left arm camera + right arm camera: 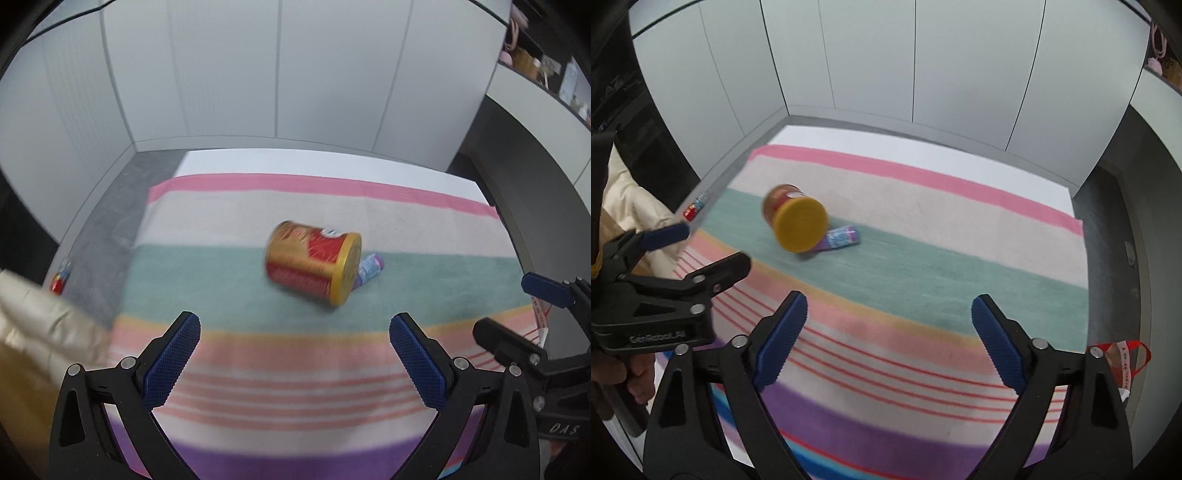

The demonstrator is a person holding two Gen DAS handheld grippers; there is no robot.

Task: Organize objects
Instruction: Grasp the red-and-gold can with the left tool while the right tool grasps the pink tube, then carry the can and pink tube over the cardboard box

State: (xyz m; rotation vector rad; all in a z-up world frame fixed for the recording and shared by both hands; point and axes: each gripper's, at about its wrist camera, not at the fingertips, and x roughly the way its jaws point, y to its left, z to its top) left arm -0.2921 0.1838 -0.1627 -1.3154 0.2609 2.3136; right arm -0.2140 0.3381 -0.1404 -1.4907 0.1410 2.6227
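Gold-and-red canister (313, 265) lies on its side on the green band of a striped towel (258, 376), its yellow lid (801, 223) turned toward the right wrist camera. A small blue-and-purple packet (370, 268) lies against the lid end, touching or all but touching it; motion blur prevents a finer reading. The towel covers a white-topped bench (332, 162) set against pale wall panels. A small red-and-blue item (61, 277) lies well apart from the canister, off the towel's left edge on the grey surface; its kind cannot be made out. A red-edged clear strip (1123, 360) lies at the towel's right edge. Left gripper (295, 360): jaws wide apart, nothing between them, held above the pink-striped part of the towel, short of the canister. Right gripper (889, 341): jaws apart, nothing between them, likewise short of the canister. A cream sleeve (40, 325) shows at the left margin of the left wrist view.
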